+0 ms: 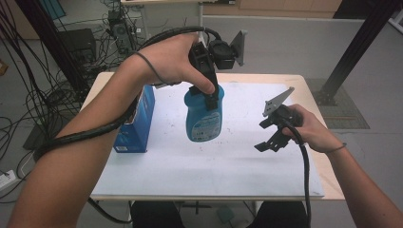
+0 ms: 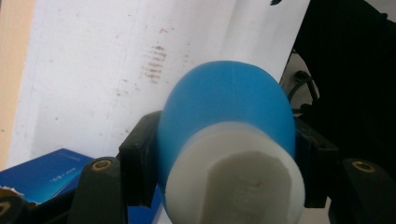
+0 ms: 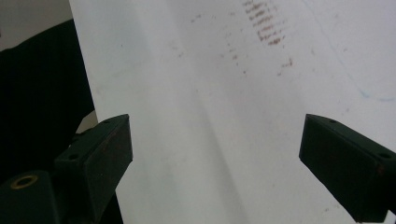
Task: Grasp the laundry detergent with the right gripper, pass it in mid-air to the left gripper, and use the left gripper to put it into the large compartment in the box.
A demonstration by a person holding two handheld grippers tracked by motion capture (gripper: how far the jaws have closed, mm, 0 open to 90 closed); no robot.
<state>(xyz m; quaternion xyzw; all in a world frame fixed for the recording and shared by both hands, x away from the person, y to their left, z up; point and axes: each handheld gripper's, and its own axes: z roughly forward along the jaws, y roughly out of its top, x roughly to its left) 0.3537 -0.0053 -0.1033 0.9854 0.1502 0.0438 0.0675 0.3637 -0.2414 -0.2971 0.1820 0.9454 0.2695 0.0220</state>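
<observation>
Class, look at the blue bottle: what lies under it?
Under the blue bottle lies the white sheet, speckled with marks. Its base is hidden, so whether it touches can't be told. The left tool clamps its neck.

A blue plastic bottle (image 1: 204, 116) with a white cap and a printed label hangs upright at centre frame, gripped at its neck.

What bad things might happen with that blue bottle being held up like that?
1. The left gripper pinches the blue bottle only near its white cap. The rounded body might slip and drop onto the white sheet.
2. The blue box stands close beside the bottle, so a swing could knock it over.
3. The right gripper is open and off to the side, so it probably couldn't catch a fall.
</observation>
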